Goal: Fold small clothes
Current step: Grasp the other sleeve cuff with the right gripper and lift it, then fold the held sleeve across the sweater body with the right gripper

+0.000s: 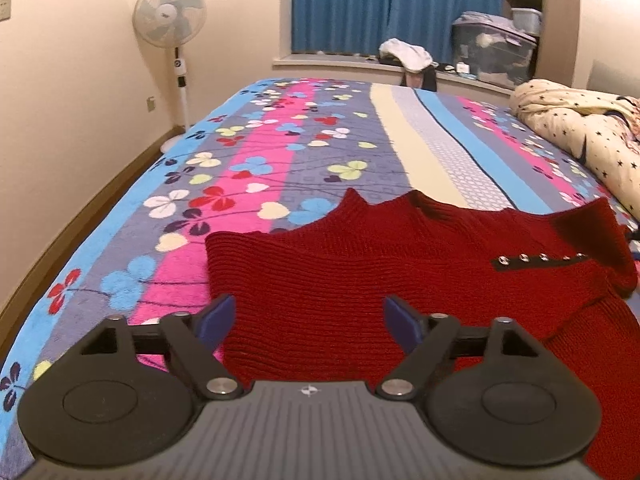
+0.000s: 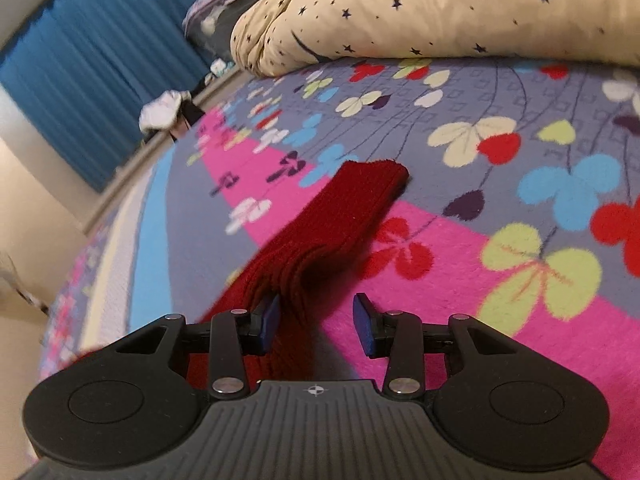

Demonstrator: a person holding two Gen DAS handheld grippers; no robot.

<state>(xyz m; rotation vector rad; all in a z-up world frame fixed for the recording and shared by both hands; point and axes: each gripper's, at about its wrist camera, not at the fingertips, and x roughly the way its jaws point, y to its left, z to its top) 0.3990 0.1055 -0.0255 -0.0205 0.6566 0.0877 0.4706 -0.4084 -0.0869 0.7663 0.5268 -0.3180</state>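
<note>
Left wrist view: red knit sweater (image 1: 360, 280) lay flat on the floral blanket (image 1: 248, 152), studded black strip (image 1: 540, 259) near its right shoulder. Left gripper (image 1: 308, 320) hovered over the sweater, jaws wide, nothing clamped. Only the right wrist view showed the sleeve (image 2: 332, 220) stretched out over the blanket. Right gripper (image 2: 316, 320) was part-open around the sleeve; left pad (image 2: 268, 320) beside the fabric, right pad (image 2: 366, 324) clear of it. Star-print quilt (image 2: 440, 12) sat behind.

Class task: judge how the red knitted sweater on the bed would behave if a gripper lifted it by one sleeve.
The red sweater would probably droop limply: its sleeve already lies creased. The chunky ribbed knit suggests it is fairly heavy for its size and may stretch. It seems unlikely to slip on the fleecy bedspread.
</note>
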